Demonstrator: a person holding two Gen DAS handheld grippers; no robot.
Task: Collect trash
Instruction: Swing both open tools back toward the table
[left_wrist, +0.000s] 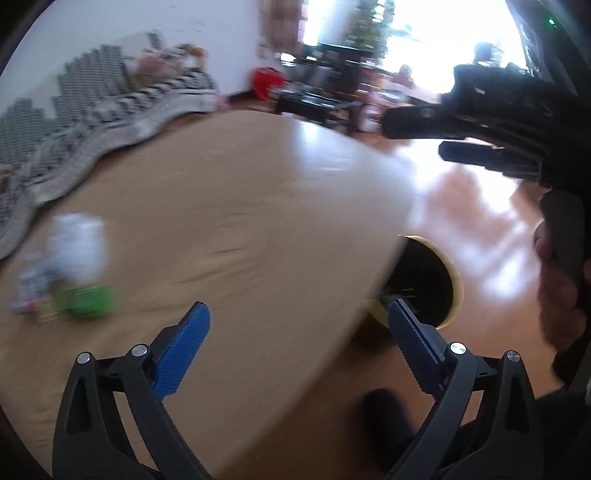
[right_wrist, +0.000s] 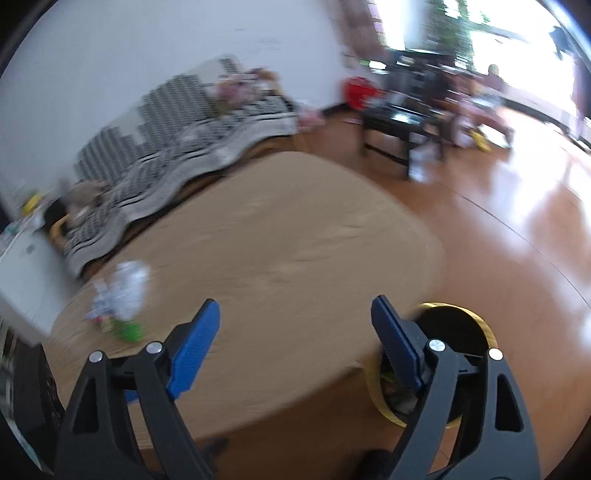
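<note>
Everything's pretty motion-blurred, so take the details loosely. The trash pile sits at the far left of the round wooden table: a white crumpled wrapper-ish thing standing over a green piece, too smeared to say which way any of it points or where its long axis runs. The right wrist view shows the same pile near the table's left edge.

The left gripper has its blue pads spread wide with nothing between them, and the right gripper is also wide open and empty.

Off the table's right edge, down on the glossy wood floor, stands a yellow-rimmed bin with a dark inside. Behind the table there's a sofa with a checked throw, and far right a dark low table.
</note>
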